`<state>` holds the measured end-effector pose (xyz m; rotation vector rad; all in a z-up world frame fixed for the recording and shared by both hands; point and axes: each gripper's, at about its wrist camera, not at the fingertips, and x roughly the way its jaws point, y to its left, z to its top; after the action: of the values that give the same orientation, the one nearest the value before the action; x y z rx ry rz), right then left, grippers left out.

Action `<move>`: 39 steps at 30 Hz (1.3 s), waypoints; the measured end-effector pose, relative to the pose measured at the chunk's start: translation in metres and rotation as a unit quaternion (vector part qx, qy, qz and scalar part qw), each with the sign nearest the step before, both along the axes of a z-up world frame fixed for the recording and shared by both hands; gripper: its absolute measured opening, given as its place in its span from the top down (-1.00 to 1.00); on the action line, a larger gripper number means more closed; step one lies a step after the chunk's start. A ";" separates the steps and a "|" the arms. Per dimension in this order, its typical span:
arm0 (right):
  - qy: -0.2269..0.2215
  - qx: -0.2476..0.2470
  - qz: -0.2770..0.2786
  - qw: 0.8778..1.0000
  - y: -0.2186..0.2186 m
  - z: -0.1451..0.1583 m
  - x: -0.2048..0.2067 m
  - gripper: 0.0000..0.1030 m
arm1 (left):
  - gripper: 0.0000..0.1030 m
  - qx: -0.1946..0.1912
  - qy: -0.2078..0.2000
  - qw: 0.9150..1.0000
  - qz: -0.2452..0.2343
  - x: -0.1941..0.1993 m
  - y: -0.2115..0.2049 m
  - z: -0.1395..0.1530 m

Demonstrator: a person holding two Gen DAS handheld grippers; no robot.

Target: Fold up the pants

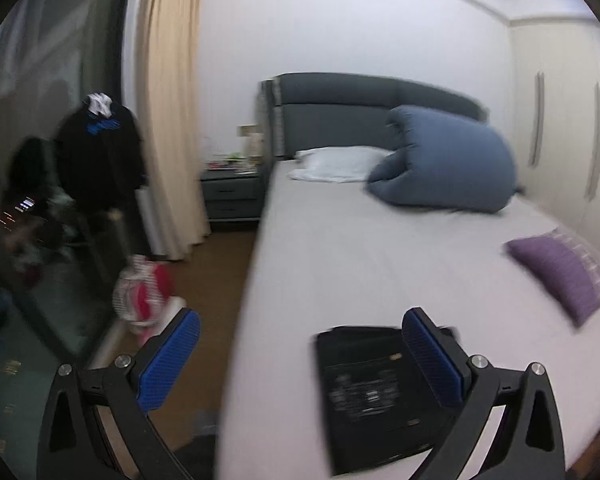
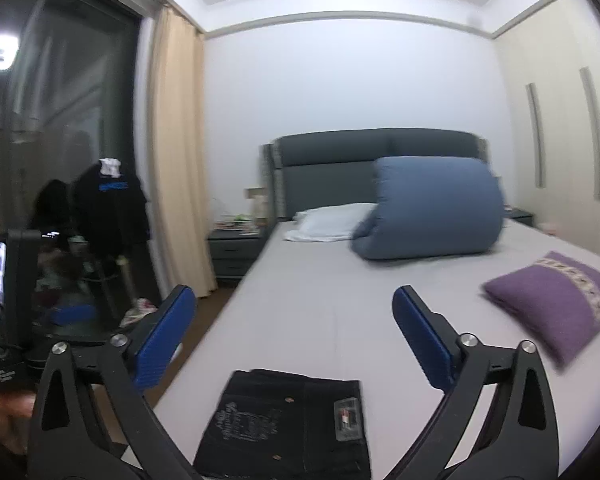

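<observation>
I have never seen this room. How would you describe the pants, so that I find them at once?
Start from the large bed with the grey headboard and the light sheet. The pants lie on its near end, far from the blue duvet and white pillow. They are a flat, black, folded rectangle with a pale printed pocket design, unlike the plump purple cushion to their right.

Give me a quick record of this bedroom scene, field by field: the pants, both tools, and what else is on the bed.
pants: black pants, folded into a compact rectangle, flat on the near end of the bed
left tool: left tool open, holding nothing
right tool: right tool open, holding nothing, above the pants
also on bed: purple cushion, blue duvet bundled by the headboard, white pillow
</observation>
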<state>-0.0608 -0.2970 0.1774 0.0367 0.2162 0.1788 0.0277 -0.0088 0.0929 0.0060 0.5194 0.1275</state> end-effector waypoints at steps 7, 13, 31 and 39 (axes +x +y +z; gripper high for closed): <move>0.079 0.013 0.016 0.997 0.020 0.006 -0.024 -0.98 | -1.00 -0.015 0.030 0.999 -0.004 -0.007 -0.004 0.001; 0.154 0.011 0.013 0.988 0.020 -0.010 -0.022 -0.98 | -1.00 -0.027 0.061 0.998 -0.010 -0.009 -0.012 -0.013; 0.223 0.016 0.005 0.975 0.000 -0.054 0.014 -0.98 | -1.00 -0.035 0.097 0.995 -0.012 -0.006 -0.018 -0.035; 0.229 0.015 0.006 0.973 0.000 -0.056 0.016 -0.98 | -1.00 -0.039 0.103 0.994 -0.012 -0.005 -0.017 -0.038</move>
<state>-0.0446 -0.2970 0.1216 0.1074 0.6741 0.1838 0.0226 -0.0260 0.0551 -0.0518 0.7305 0.0840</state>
